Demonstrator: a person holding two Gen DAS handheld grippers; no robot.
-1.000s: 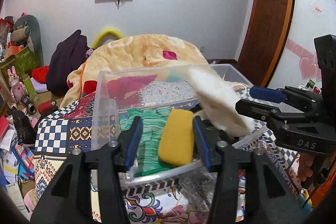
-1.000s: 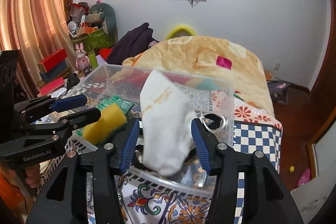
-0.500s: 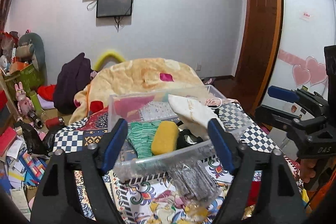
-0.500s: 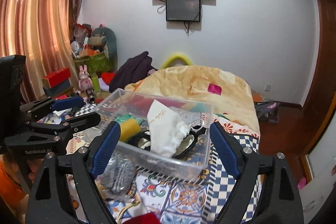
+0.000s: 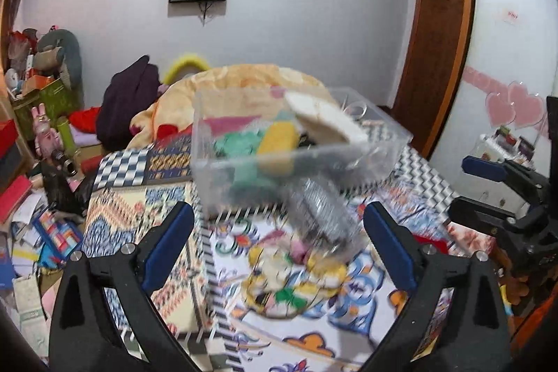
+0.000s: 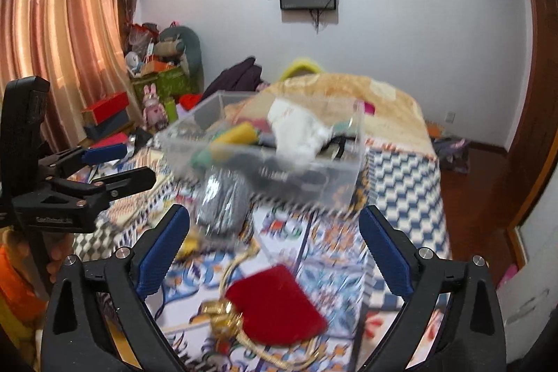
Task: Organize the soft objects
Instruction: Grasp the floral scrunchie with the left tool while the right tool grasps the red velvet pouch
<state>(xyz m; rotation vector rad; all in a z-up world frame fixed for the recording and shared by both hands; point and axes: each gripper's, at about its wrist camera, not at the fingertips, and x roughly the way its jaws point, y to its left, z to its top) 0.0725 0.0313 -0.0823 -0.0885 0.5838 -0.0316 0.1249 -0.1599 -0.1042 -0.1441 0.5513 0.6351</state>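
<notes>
Both tools have just been opening and stand spread, nothing between their jaws: the left tool (image 5: pixel 279 250) over a blurred silvery bundle (image 5: pixel 321 215); the right tool (image 6: pixel 273 253) over a red pouch (image 6: pixel 275 302) on the patterned counter (image 6: pixel 334 267); beyond sits the clear box (image 5: pixel 296 162), holding the yellow sponge (image 5: pixel 277 143), green cloth (image 5: pixel 237 142) and white sock (image 6: pixel 296 131); a bed (image 6: pixel 383 114) lies behind.

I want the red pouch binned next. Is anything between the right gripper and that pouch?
Nothing visible. The red pouch lies bare on the patterned cloth, just below the open right gripper; only a gold cord touches its left edge.
</notes>
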